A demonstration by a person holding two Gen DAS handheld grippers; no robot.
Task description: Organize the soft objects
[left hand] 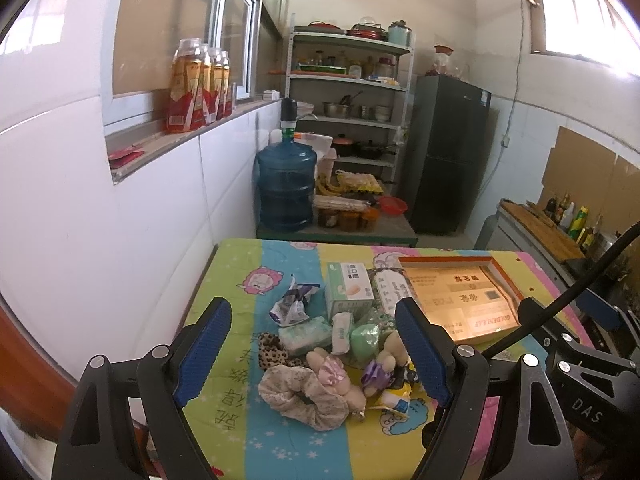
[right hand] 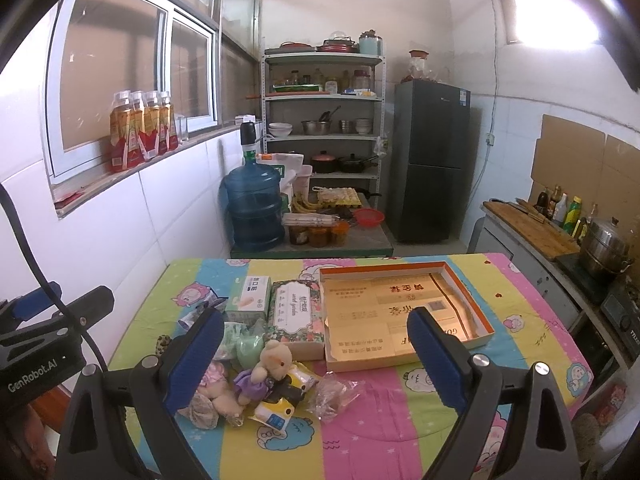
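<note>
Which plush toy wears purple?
The bear with the tan head, right of the pink-dressed toy, which lies under the right gripper's left finger.

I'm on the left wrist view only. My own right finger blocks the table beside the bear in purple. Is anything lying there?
Observer: Yes. A crumpled clear bag lies on the cloth just right of the bear.
Operator: Is the right gripper open? I only see its body.
Observer: The right gripper is open and holds nothing.
Operator: And the near end of the tray, which my finger also hides?
Observer: The tray has nothing loose in it. Only its printed lining shows.
</note>
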